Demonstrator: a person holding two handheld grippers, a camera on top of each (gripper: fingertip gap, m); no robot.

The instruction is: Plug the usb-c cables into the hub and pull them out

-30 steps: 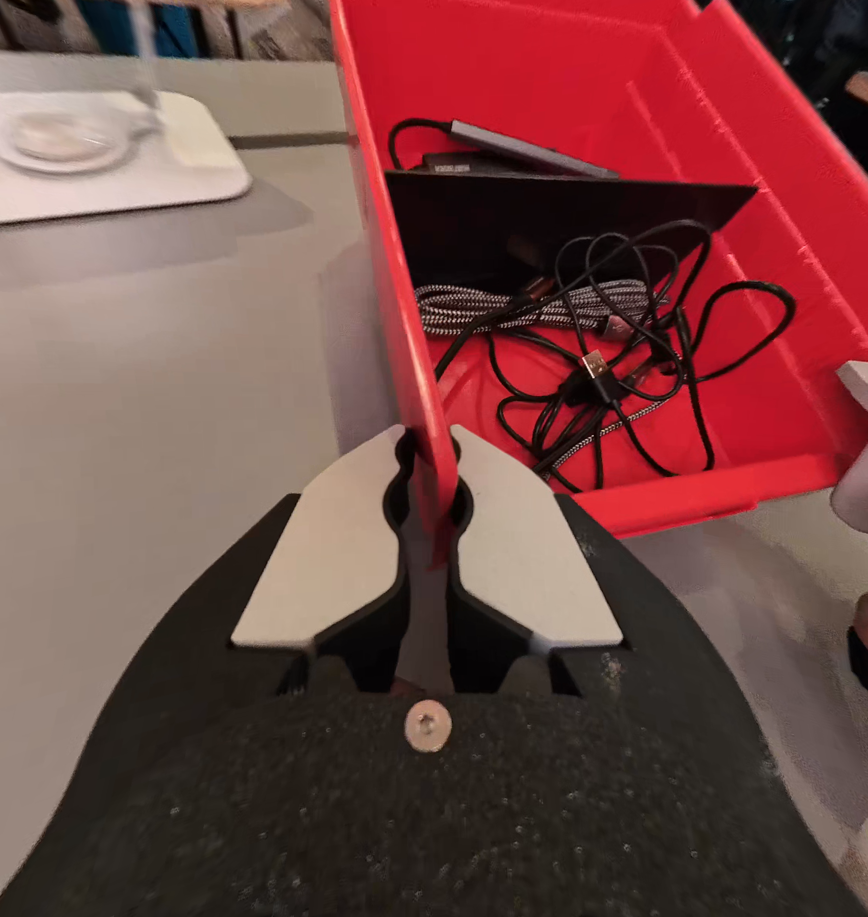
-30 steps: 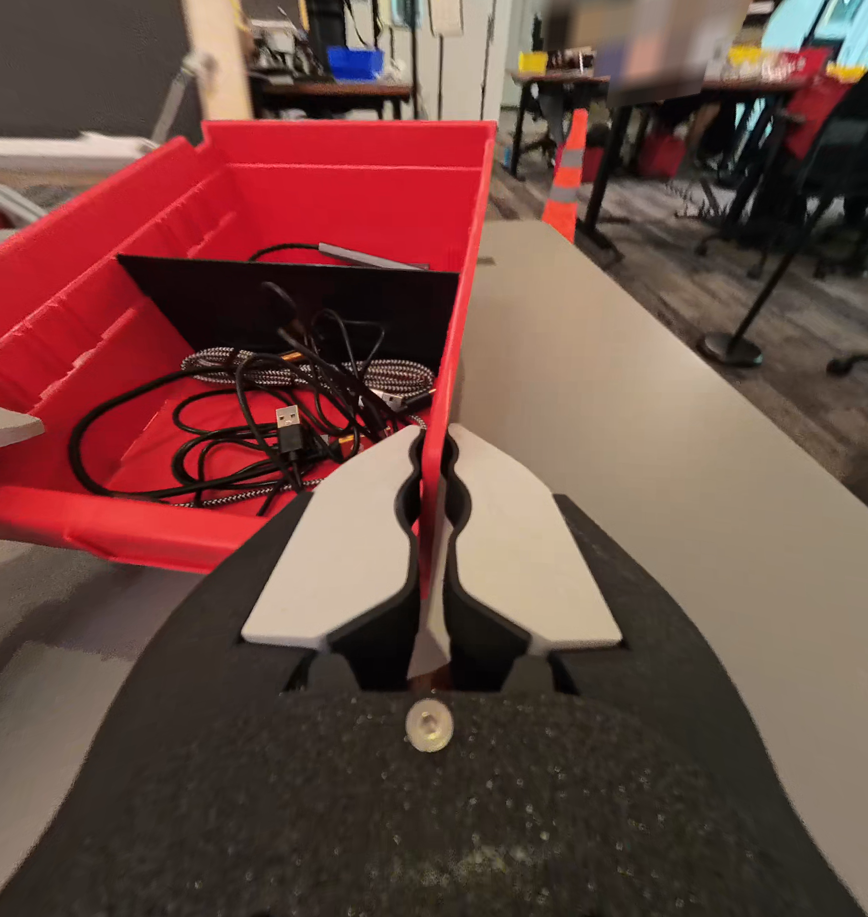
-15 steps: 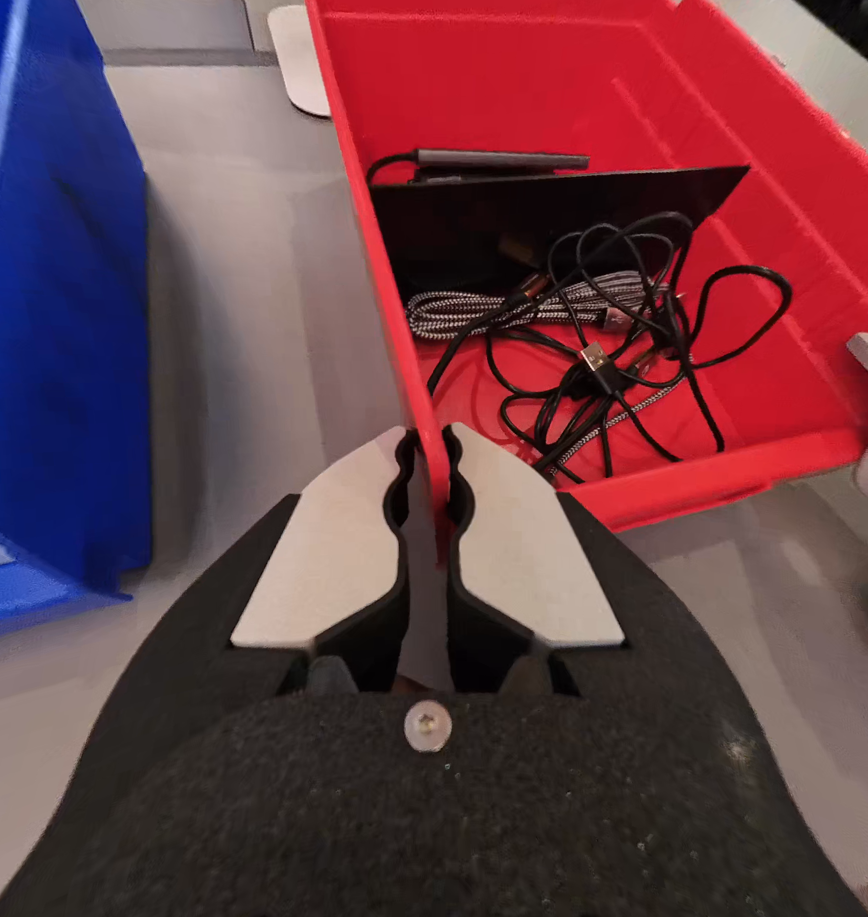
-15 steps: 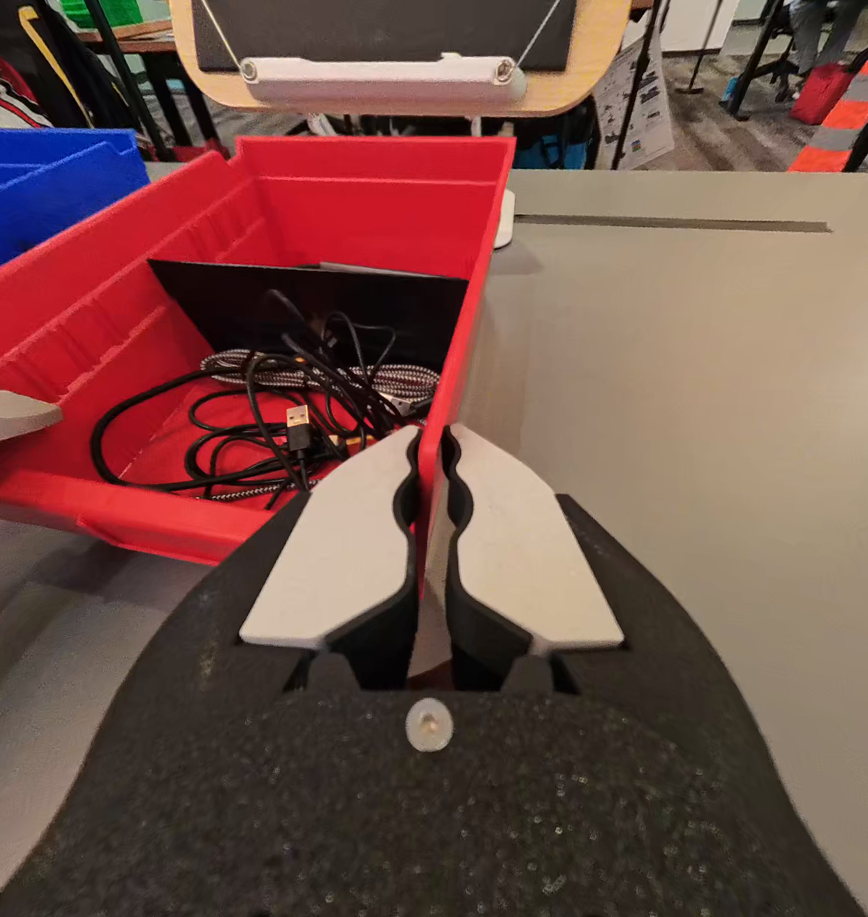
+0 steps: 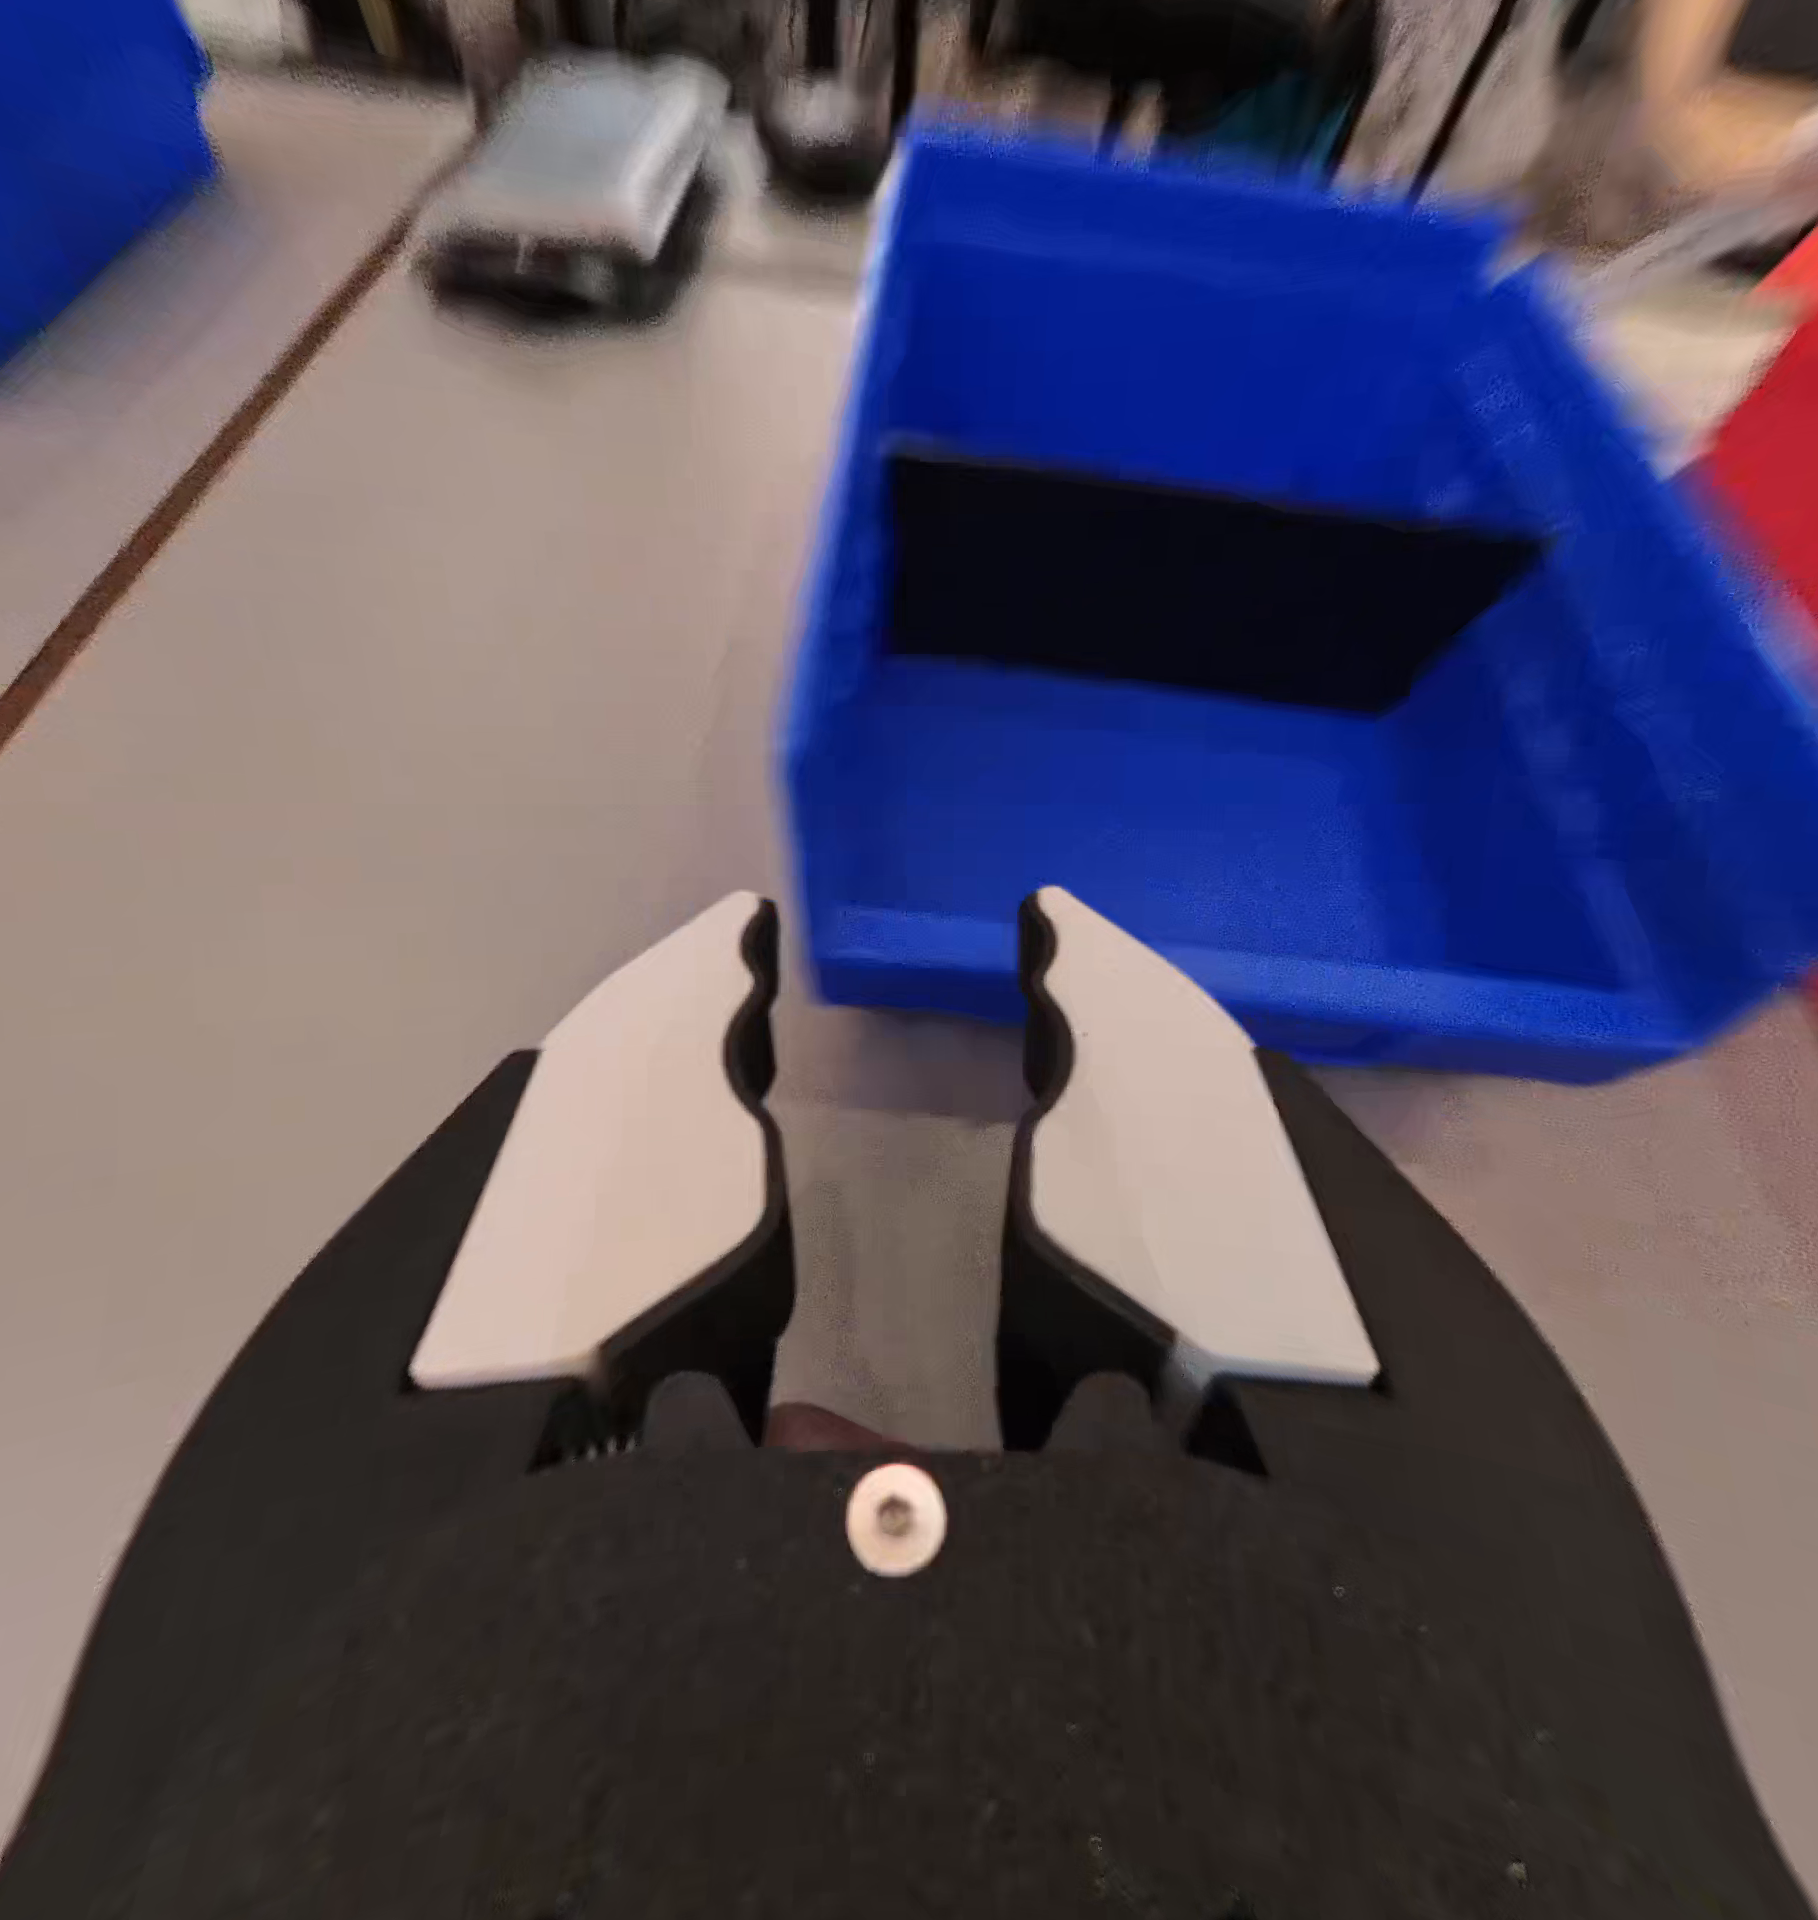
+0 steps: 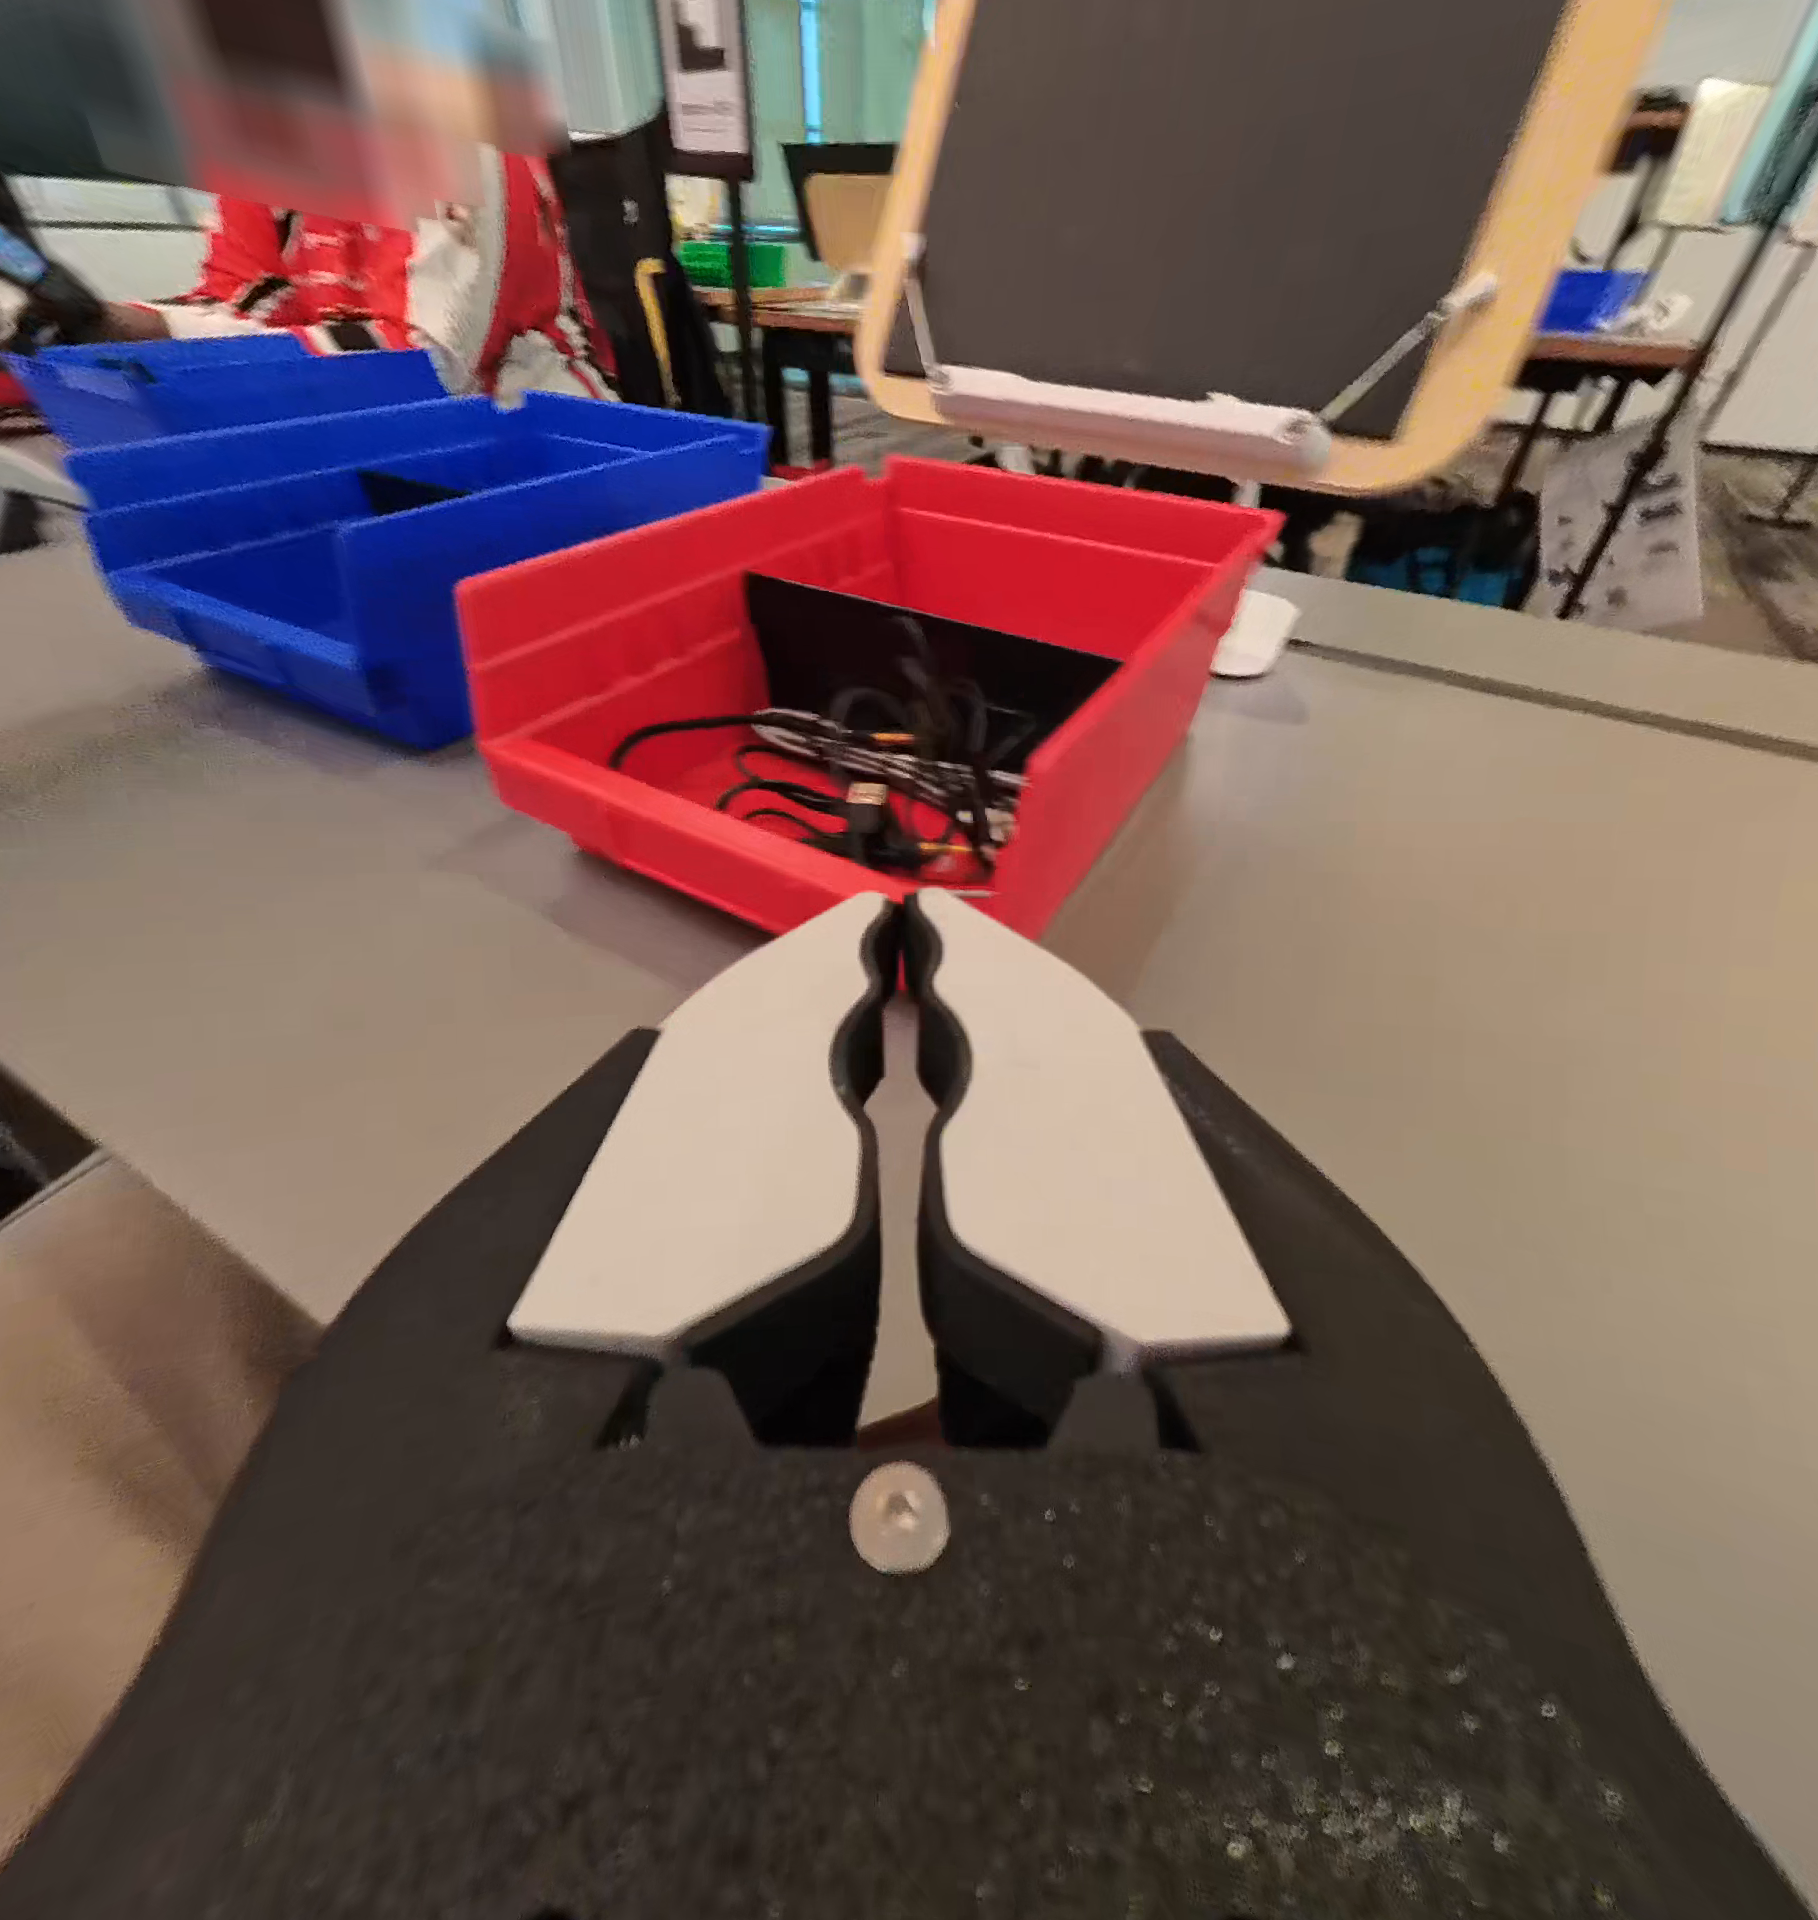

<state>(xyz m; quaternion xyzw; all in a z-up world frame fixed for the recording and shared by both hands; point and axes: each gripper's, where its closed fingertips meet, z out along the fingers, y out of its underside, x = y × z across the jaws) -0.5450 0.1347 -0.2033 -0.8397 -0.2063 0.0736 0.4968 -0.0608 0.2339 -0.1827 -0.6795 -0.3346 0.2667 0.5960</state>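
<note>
Honestly nothing's plugged yet: the cables (image 6: 874, 790) sit tangled in the red bin (image 6: 676, 665) on the grey table (image 6: 1507, 935), and I can't spot the hub from here. Left gripper (image 5: 897, 914) has its jaws apart and empty, facing a blue bin (image 5: 1248, 831); right gripper (image 6: 903, 912) is nearly closed, holding nothing. Next up is probably reaching in for a usb-c end.

Left view nears the blue bin (image 5: 1248, 665); right view shares it (image 6: 365, 540), farther.
</note>
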